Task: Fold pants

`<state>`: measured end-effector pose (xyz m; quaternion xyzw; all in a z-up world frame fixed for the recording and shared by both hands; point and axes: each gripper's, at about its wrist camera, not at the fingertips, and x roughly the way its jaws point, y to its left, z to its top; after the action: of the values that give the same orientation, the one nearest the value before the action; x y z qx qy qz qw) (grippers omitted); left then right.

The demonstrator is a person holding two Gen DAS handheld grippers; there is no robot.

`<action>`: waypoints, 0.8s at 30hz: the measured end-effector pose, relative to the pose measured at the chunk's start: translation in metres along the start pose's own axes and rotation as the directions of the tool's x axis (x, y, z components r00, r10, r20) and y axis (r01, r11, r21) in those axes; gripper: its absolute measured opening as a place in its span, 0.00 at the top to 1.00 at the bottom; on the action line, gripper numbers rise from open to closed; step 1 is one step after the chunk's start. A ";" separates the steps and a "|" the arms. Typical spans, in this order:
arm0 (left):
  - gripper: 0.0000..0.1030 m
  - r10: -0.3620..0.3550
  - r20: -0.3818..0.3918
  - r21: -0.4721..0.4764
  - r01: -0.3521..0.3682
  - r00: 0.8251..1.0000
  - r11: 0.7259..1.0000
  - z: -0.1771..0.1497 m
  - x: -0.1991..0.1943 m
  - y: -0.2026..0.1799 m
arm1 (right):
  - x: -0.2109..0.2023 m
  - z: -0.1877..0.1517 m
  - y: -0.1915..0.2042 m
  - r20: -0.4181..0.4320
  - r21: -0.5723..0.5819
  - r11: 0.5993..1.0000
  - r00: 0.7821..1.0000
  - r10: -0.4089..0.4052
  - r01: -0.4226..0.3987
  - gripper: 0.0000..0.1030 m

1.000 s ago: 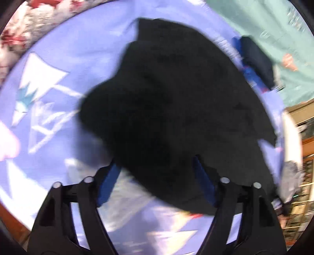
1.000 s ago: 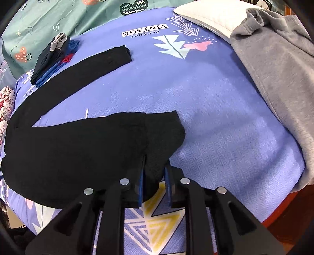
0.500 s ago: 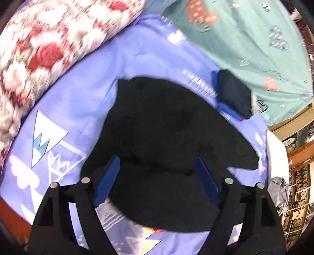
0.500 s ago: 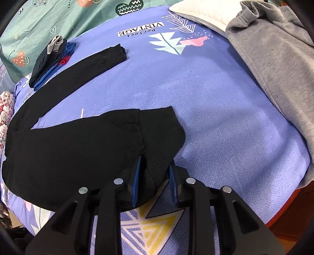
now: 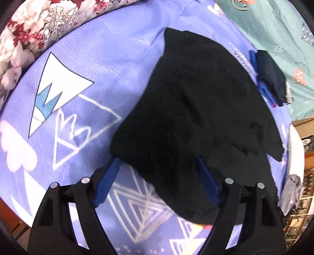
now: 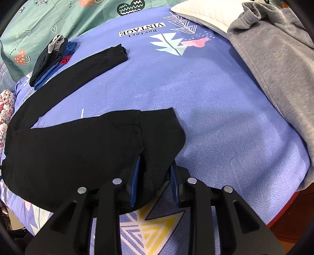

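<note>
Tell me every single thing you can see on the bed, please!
pants: one, black, spread on the blanket, one leg stretched toward the far side
blanket: one, purple with printed shapes, under everything
folded clothes: one small pile, black, blue, red and grey, far left
sweatshirt: one, grey, right side
pillow: one, white, far edge
floral cushion: one, red and white, far left
sheet: one, green, behind
left tongs: open over the pants
right tongs: part open around a pants edge

Both wrist cameras look down close over the black pants; each faces along them from opposite ends.
</note>
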<state>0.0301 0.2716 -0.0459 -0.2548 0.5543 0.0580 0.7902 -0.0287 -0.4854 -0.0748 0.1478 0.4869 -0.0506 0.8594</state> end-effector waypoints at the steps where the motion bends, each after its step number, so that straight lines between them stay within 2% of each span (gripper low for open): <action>1: 0.21 0.021 0.009 0.014 -0.021 1.000 1.000 0.004 0.001 -0.001 | 0.000 -0.001 0.000 0.000 0.002 1.000 1.000 0.002 -0.002 0.72; 2: 0.21 0.070 0.028 0.034 -0.071 0.997 0.997 0.008 0.003 0.000 | 0.000 -0.001 -0.001 0.002 0.004 1.000 1.000 0.004 -0.004 0.72; 4: 0.20 0.114 0.065 0.054 -0.118 0.991 0.992 0.014 0.000 0.002 | 0.000 -0.001 -0.002 0.002 0.009 1.000 1.000 0.008 -0.008 0.72; 6: 0.19 0.059 0.064 0.061 -0.063 0.996 0.996 0.019 0.000 0.004 | 0.001 -0.001 -0.001 0.003 0.011 1.000 1.000 0.010 -0.010 0.70; 8: 0.18 -0.002 0.011 0.108 0.001 1.000 0.994 0.019 0.009 -0.004 | 0.002 0.001 -0.001 0.001 0.016 1.000 1.000 0.012 -0.012 0.69; 11: 0.14 0.030 -0.025 0.208 -0.024 0.999 0.978 0.013 0.014 -0.017 | 0.004 0.004 -0.001 -0.003 0.009 1.000 1.000 0.010 -0.010 0.66; 12: 0.14 0.017 -0.045 0.215 -0.007 0.999 0.977 0.014 0.014 -0.018 | 0.004 0.004 -0.001 -0.004 0.006 1.000 1.000 0.010 -0.010 0.66; 15: 0.15 -0.097 -0.149 0.211 0.128 0.984 0.969 0.010 0.003 -0.016 | 0.004 0.004 -0.002 -0.007 0.004 1.000 1.000 0.015 -0.015 0.66; 16: 0.15 -0.112 -0.158 0.225 0.146 0.981 0.963 0.008 -0.003 -0.015 | 0.004 0.005 -0.003 -0.007 0.006 1.000 1.000 0.017 -0.017 0.66; 18: 0.14 -0.112 -0.154 0.249 0.149 0.982 0.957 0.005 -0.008 -0.015 | 0.005 0.005 -0.003 -0.005 0.006 1.000 1.000 0.017 -0.017 0.66; 24: 0.14 -0.145 -0.099 0.206 0.163 0.984 0.965 0.010 0.005 -0.006 | 0.005 0.005 -0.001 0.009 -0.014 1.000 1.000 -0.002 0.002 0.70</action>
<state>0.0430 0.2701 -0.0454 -0.2130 0.5684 -0.0740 0.7912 -0.0225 -0.4871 -0.0766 0.1410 0.4836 -0.0484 0.8625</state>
